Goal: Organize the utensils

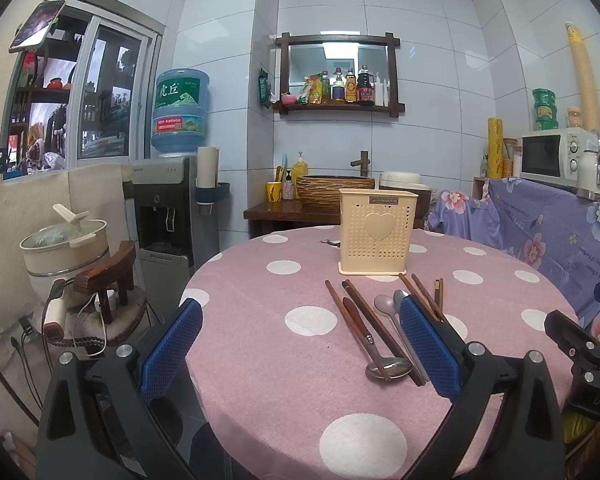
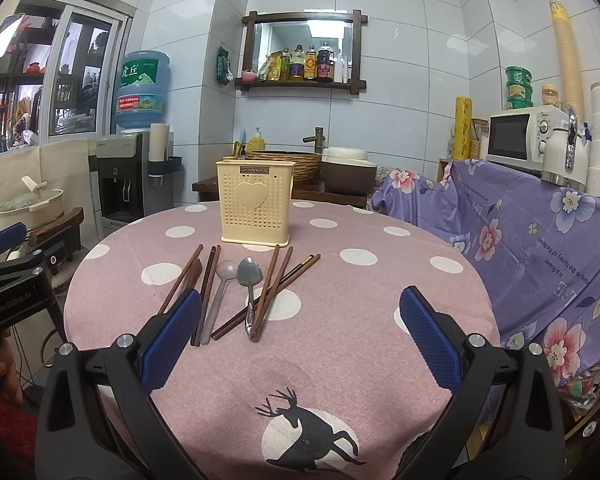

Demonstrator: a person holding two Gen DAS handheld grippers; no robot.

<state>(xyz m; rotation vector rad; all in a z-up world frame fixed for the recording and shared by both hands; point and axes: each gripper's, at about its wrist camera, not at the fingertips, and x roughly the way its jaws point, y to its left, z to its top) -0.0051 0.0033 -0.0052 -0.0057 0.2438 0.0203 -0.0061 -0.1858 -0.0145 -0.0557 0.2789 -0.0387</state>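
Both jaws wide, nothing held: left gripper (image 1: 300, 344), right gripper (image 2: 300, 332), blue textured pads. Round table (image 2: 340, 360), pink polka-dot cloth. On it thin wooden chopsticks (image 2: 278, 284), a shiny metal spoon (image 2: 249, 276) and a pale plastic spoon (image 2: 220, 288), long axes running near-to-far, bowls far. Behind them a cream perforated plastic holder (image 2: 254, 208), upright, boxy, heart on its front.
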